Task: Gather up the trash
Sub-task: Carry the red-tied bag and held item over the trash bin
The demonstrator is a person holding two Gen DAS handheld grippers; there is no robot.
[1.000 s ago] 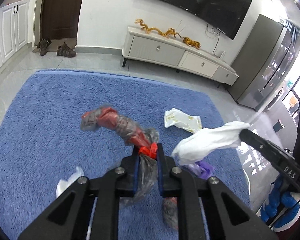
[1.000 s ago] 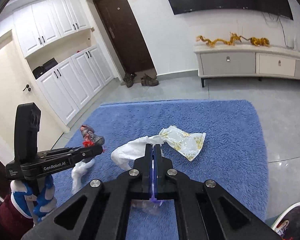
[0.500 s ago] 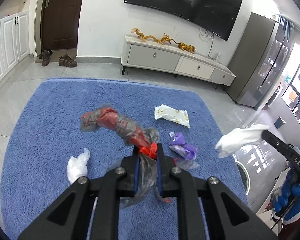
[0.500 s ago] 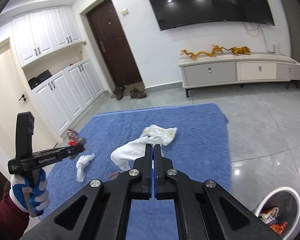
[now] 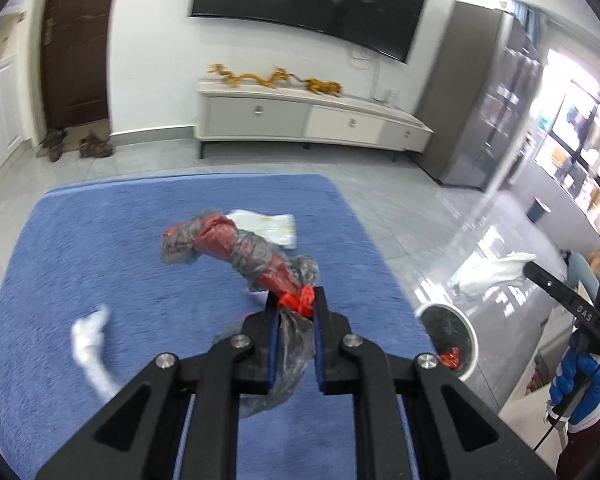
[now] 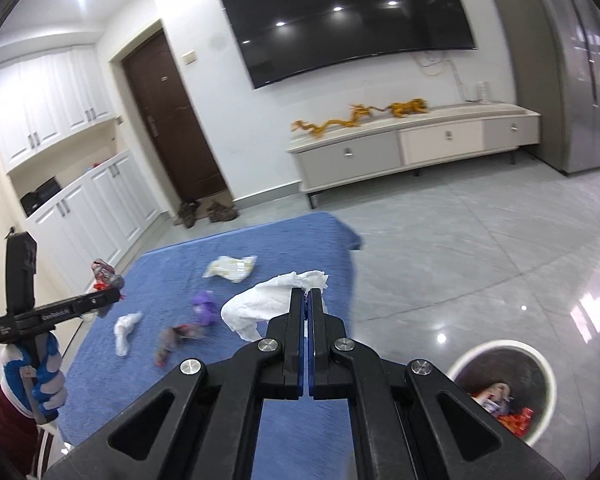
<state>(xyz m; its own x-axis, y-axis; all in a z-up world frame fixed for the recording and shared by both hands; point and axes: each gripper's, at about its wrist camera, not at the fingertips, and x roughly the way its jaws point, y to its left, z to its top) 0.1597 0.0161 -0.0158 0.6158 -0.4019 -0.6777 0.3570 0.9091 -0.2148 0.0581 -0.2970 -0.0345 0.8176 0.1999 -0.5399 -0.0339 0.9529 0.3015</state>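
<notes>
Task partly done. The left gripper (image 5: 296, 304) is clamped on a red-and-grey plastic wad (image 5: 240, 248); the right gripper (image 6: 307, 294) is closed on a white tissue (image 6: 260, 304). The bin (image 6: 502, 392), lower right, already holds wrappers. Left on the blue rug (image 6: 284, 240): a yellow-printed wrapper (image 6: 230, 268), a purple scrap (image 6: 204, 306), a white scrap (image 6: 125, 330) and a blurred piece. Bare tile borders the rug's right edge, giving open passage to the bin.
</notes>
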